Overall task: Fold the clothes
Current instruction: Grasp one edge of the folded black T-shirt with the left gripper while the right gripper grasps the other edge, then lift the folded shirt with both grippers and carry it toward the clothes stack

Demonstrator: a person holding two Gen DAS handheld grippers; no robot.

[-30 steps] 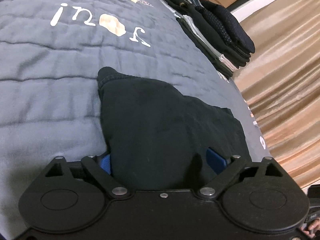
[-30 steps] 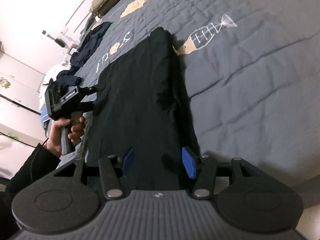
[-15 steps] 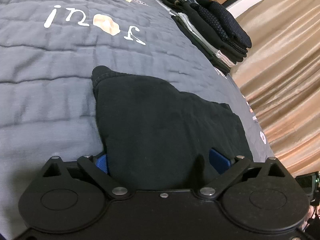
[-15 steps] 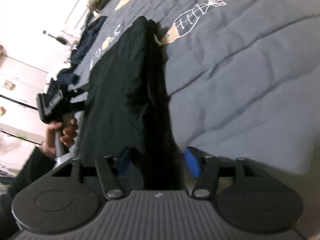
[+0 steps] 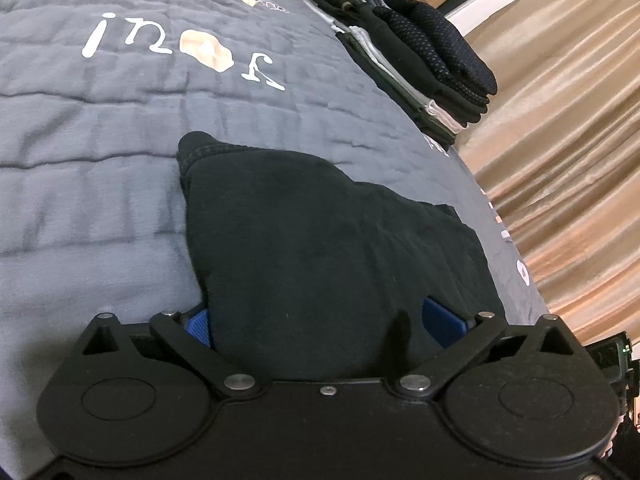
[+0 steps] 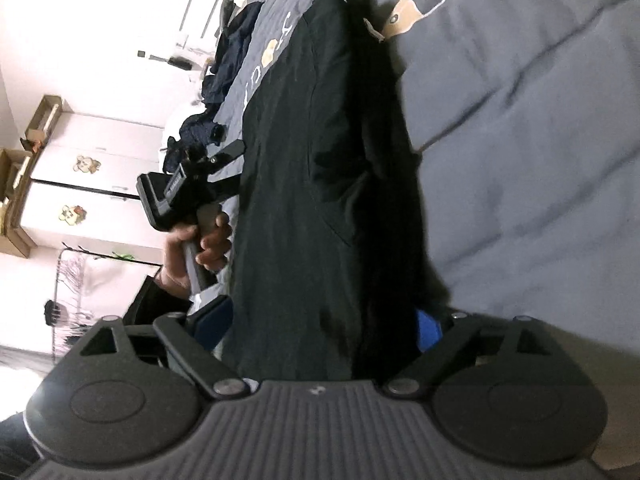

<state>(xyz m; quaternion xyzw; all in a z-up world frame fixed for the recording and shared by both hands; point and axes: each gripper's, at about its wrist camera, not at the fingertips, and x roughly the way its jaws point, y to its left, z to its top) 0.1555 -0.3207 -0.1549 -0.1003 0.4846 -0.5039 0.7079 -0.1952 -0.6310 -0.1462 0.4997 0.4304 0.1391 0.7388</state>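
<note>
A black garment (image 5: 320, 232) lies folded on the grey quilted bedspread (image 5: 100, 184), its cuffed end pointing away from me. My left gripper (image 5: 320, 320) stands open, blue pads wide apart, with the garment's near edge lying between them. In the right wrist view the same black garment (image 6: 320, 160) runs as a long strip away from the camera. My right gripper (image 6: 320, 324) is open too, its pads spread on either side of the garment's end. A hand (image 6: 196, 248) holds the left gripper (image 6: 224, 156) at the garment's left edge.
A stack of folded clothes (image 5: 420, 60) sits at the bed's far right edge, beside tan curtains (image 5: 560, 160). Loose dark blue clothes (image 6: 232, 52) lie at the far left of the bedspread (image 6: 520, 140). White wardrobe doors (image 6: 80, 184) stand beyond.
The right gripper's pads have spread wider and its view has rolled and swung along the garment. The left gripper's pads are slightly wider apart; the garment there has barely moved.
</note>
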